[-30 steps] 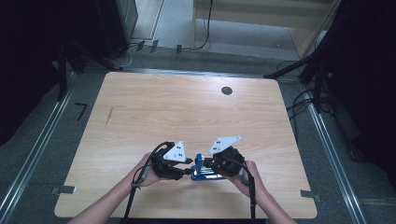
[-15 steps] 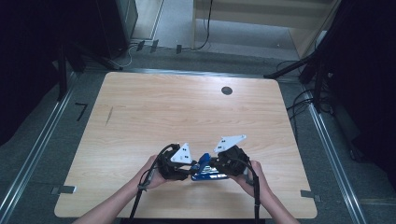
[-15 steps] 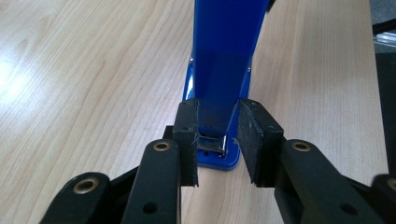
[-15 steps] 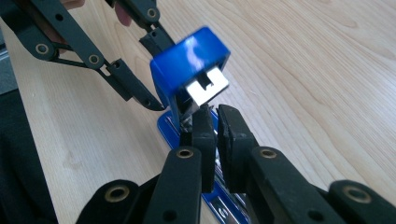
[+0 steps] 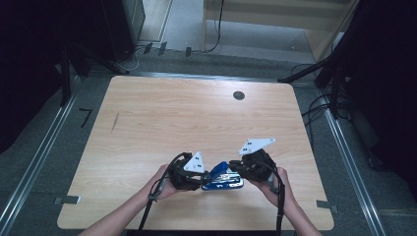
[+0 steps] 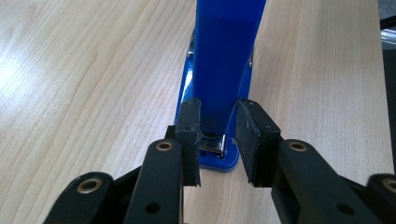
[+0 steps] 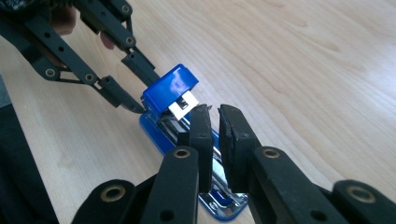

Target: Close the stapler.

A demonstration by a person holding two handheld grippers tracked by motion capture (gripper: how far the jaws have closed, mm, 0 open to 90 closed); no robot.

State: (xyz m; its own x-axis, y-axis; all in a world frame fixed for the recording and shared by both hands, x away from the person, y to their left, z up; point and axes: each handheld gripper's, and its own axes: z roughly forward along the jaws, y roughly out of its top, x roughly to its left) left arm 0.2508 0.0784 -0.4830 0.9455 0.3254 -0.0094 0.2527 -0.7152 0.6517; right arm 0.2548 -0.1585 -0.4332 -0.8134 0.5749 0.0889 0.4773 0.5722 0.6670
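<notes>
blue stapler (image 7: 173,100), lid hinged up, metal staple track showing.

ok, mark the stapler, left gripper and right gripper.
stapler (image 6: 224,51): left gripper view, blue top cover.
left gripper (image 6: 218,140): left gripper view, between its fingertips.
right gripper (image 7: 215,119): right gripper view, between its fingertips.

The pale wooden table (image 5: 196,123) lies bare and open beyond and to both sides of the hands. Near its front edge the blue metal stapler (image 5: 223,178) lies between the two grippers, blocking the gap. A small dark round hole (image 5: 239,95) sits far back.
</notes>
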